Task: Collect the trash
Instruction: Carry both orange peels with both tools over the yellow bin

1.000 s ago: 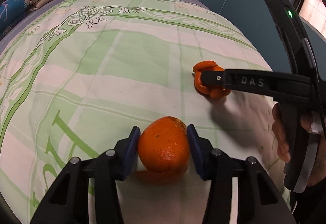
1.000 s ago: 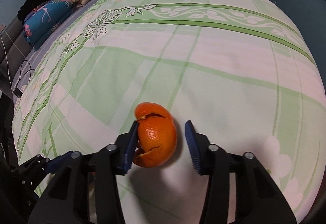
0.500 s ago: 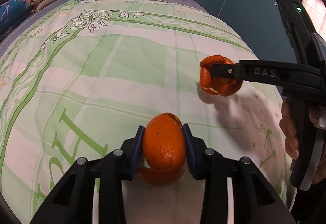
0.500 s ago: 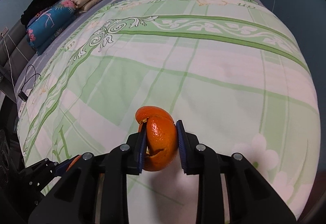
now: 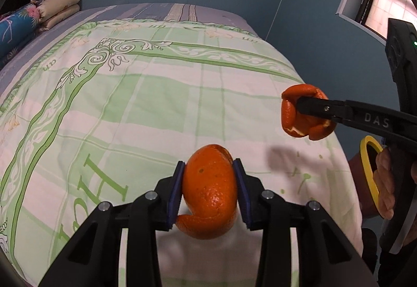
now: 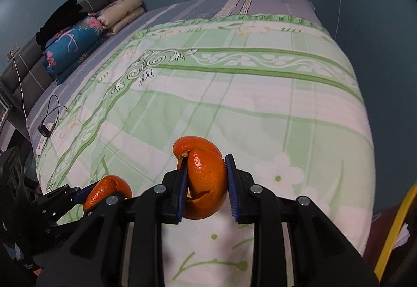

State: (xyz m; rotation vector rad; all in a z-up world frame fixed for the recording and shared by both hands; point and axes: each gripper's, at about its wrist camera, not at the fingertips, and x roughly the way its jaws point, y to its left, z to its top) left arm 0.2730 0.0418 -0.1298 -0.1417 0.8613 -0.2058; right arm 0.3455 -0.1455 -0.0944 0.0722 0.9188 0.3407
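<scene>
While both hung above bed (image 5: 161,94), left gripper (image 5: 209,186) clamped peel (image 5: 209,193); right gripper (image 6: 205,184) pinched second peel (image 6: 204,180).

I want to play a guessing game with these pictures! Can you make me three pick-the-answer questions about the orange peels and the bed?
1. Where is the yellow-rimmed bin?
A) beside the bed's right edge B) on the pillows C) under the window

2. How many orange peels are held?
A) one B) two C) four

3. The left gripper is:
A) wide open, empty B) shut on a peel C) lying on the quilt

Answers: 1 A, it shows past the quilt edge. 2 B, the left peel and the right peel, one per gripper. 3 B, both pads press the peel.
</scene>
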